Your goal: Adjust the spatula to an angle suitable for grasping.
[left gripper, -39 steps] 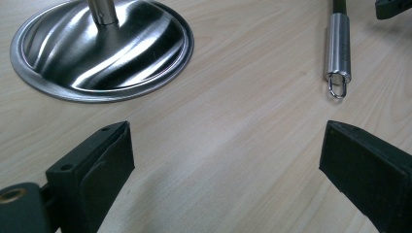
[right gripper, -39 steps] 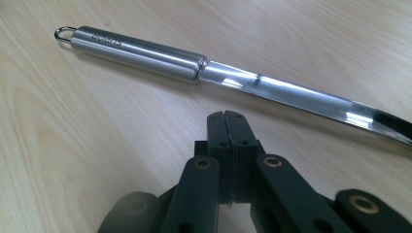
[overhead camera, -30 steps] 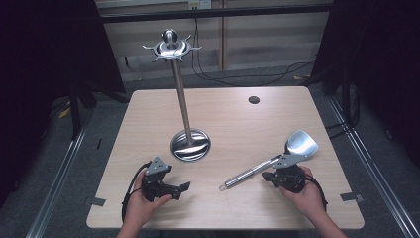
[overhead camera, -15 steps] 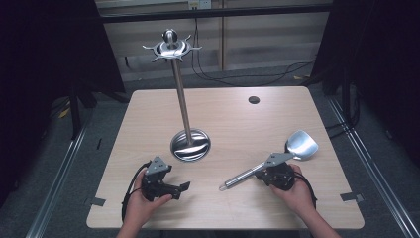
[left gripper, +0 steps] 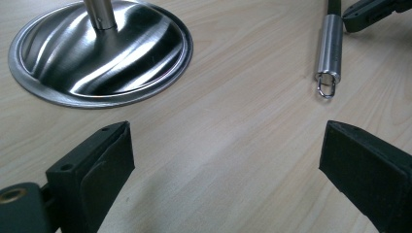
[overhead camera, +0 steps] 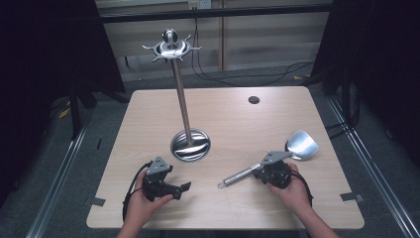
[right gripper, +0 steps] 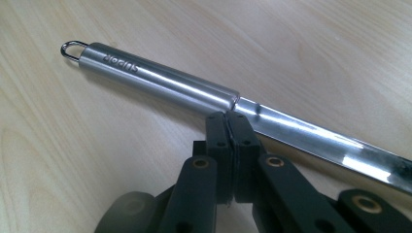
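One shiny steel spatula with a round tubular handle lies on the pale wooden table, near its right front part. The right gripper has its jaws pressed together at the handle's neck; whether they really pinch the metal, I cannot tell. The left gripper rests with jaws wide apart, holding nothing. One tall steel hook stand with a round base waits near. I judge the next move is lifting the spatula and hanging its end loop on a hook, which needs a firm grip.
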Motion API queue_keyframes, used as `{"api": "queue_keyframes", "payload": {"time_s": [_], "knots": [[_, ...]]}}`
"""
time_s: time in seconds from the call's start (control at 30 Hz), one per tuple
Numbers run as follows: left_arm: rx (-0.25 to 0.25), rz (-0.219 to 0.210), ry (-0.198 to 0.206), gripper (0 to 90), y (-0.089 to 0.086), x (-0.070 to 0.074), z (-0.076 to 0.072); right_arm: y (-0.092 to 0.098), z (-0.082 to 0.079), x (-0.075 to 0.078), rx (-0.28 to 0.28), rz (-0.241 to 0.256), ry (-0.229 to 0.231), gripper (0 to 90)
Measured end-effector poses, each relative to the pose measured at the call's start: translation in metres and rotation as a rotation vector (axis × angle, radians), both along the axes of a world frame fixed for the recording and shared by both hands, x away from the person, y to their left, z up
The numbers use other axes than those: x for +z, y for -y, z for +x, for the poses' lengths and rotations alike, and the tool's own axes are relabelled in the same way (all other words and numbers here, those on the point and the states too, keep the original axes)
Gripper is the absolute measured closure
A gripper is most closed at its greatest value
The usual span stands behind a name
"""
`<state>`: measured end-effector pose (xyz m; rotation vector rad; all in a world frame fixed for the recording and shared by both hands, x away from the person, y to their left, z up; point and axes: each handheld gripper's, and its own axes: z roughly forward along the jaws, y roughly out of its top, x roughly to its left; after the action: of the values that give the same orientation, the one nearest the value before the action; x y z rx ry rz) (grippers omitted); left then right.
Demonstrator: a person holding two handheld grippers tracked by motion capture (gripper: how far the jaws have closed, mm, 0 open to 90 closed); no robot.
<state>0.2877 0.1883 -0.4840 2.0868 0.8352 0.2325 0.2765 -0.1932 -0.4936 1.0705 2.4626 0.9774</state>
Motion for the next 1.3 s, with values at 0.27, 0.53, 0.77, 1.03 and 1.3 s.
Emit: {"api": "queue_keyframes", "payload": {"time_s": [0.27,0.53,0.77,1.03,1.3], "knots": [[-0.009,-0.008,0.004,5.3,0.002,0.000,0.001,-0.007,0.013,0.000,-0.010,-0.003,0.001,88.7],[-0.004,-0.006,0.005,5.4,0.001,0.000,0.002,-0.012,0.026,0.000,-0.023,-0.013,-0.001,88.8],[0.005,-0.003,0.005,5.5,0.000,0.000,0.002,-0.015,0.036,-0.001,-0.044,-0.002,0.002,88.5],[-0.008,-0.008,0.009,5.5,0.000,-0.001,0.004,-0.017,0.044,-0.003,-0.057,-0.016,0.004,87.5],[-0.012,-0.008,0.005,5.5,0.001,-0.002,0.004,-0.018,0.052,-0.004,-0.061,-0.021,0.004,87.7]]}}
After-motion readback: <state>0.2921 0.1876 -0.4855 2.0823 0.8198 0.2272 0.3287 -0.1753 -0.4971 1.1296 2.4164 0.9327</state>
